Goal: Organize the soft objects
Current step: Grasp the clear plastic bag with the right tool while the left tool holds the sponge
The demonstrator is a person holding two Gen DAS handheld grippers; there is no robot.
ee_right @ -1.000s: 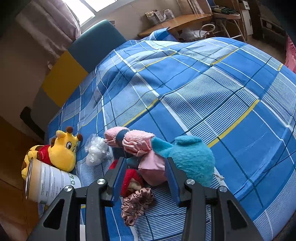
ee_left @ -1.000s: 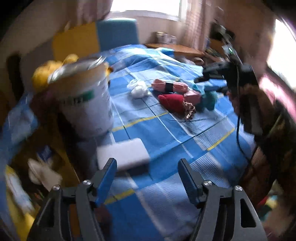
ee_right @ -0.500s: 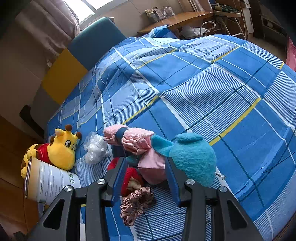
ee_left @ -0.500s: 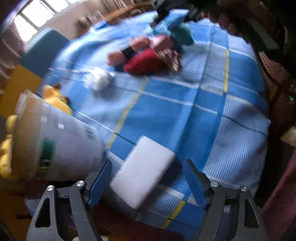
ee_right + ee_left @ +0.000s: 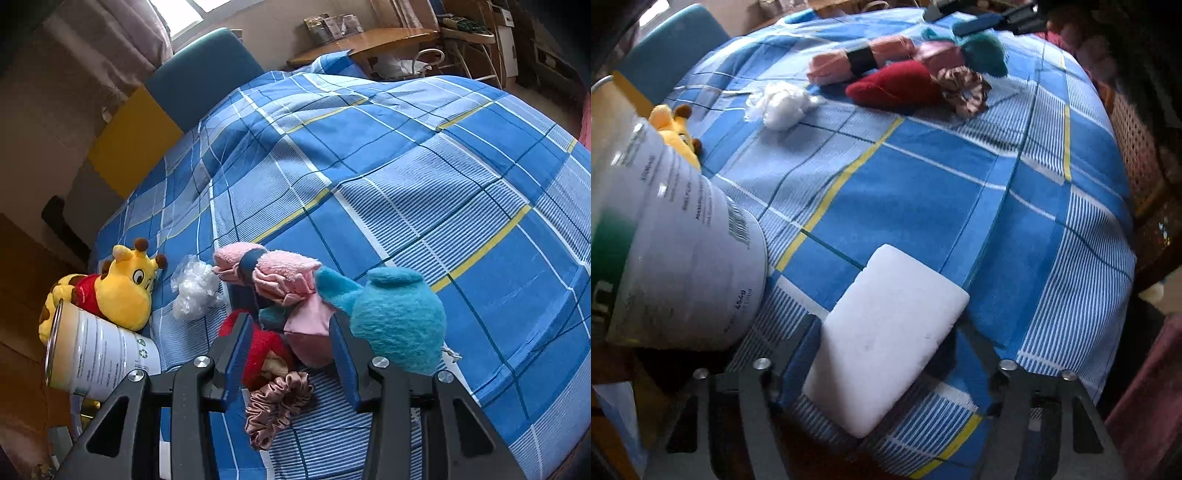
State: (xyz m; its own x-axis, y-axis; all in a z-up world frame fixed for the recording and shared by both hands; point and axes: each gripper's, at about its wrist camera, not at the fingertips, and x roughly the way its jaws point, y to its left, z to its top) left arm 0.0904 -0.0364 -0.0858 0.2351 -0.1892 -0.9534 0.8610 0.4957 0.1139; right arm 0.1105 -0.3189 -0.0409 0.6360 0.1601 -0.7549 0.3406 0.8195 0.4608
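A white foam sponge (image 5: 886,332) lies on the blue plaid bed near the front edge. My left gripper (image 5: 882,343) is open with its jaws on either side of the sponge, not closed on it. A white tin can (image 5: 672,251) stands just left of it. Farther off lies a pile: pink rolled cloth (image 5: 266,269), pink pouch (image 5: 310,325), teal plush (image 5: 399,317), red plush (image 5: 262,350), brown scrunchie (image 5: 277,406). My right gripper (image 5: 288,354) is open, its jaws around the pink pouch.
A yellow giraffe plush (image 5: 118,288) lies behind the can (image 5: 99,358). A crumpled white plastic wad (image 5: 195,288) sits between giraffe and pile. The bed (image 5: 406,166) has a blue and yellow headboard (image 5: 147,122); a wooden desk (image 5: 362,40) stands beyond.
My left gripper has swung down and moved in over the white sponge, which now sits between its jaws. My right gripper has stayed over the pile, edging slightly closer.
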